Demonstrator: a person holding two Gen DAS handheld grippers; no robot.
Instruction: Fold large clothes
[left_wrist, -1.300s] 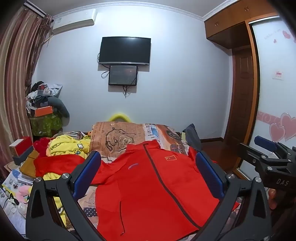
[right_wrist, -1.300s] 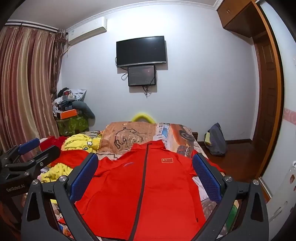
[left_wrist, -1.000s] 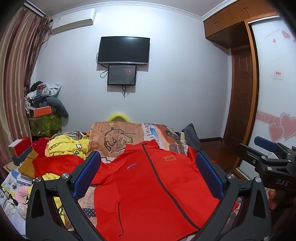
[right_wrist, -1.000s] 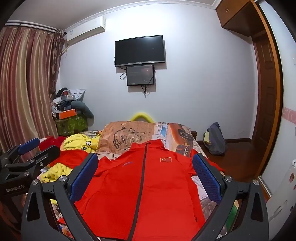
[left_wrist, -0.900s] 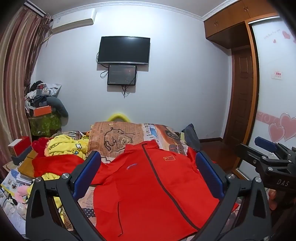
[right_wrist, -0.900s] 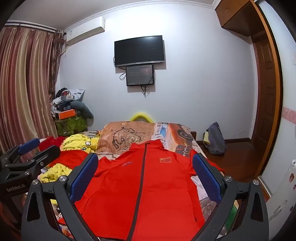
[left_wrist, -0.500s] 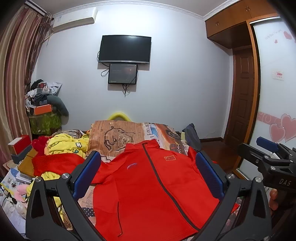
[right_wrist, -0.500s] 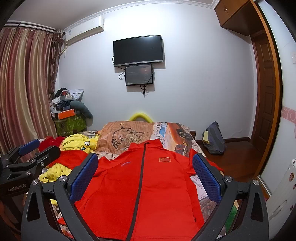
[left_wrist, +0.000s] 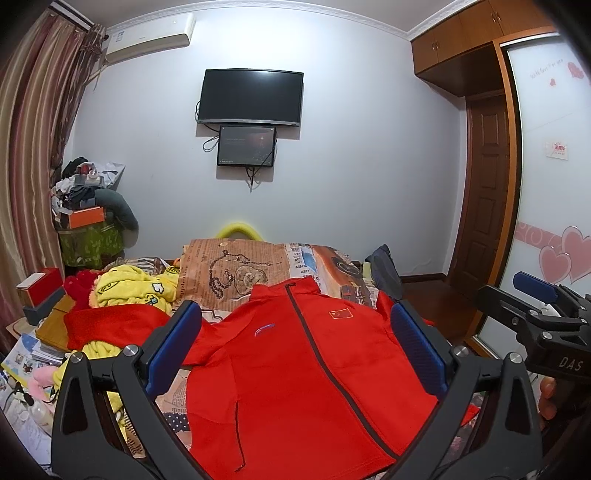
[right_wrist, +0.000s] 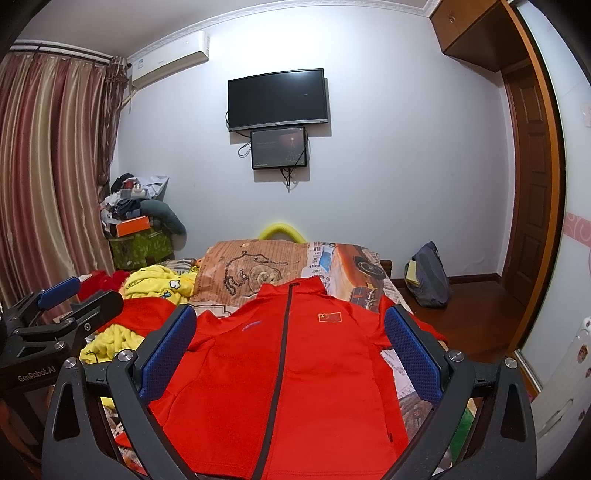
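Both tools hover level above the near end of the bed (left_wrist: 236, 258), side by side. The left hand-held gripper (left_wrist: 295, 343) has its fingers spread wide with nothing between them, and so does the right hand-held gripper (right_wrist: 291, 339). The red jacket (right_wrist: 295, 369) lies flat, front up, zipped, collar toward the far wall. Since a second ago, almost nothing has changed; both views have tilted only slightly.

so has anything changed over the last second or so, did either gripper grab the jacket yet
No grab yet. Both views only drift slightly, so the grippers shifted a little without closing in on anything. The left gripper and right gripper keep their jaws wide open and empty above the red jacket, which lies spread flat and zipped on the bed exactly as before.
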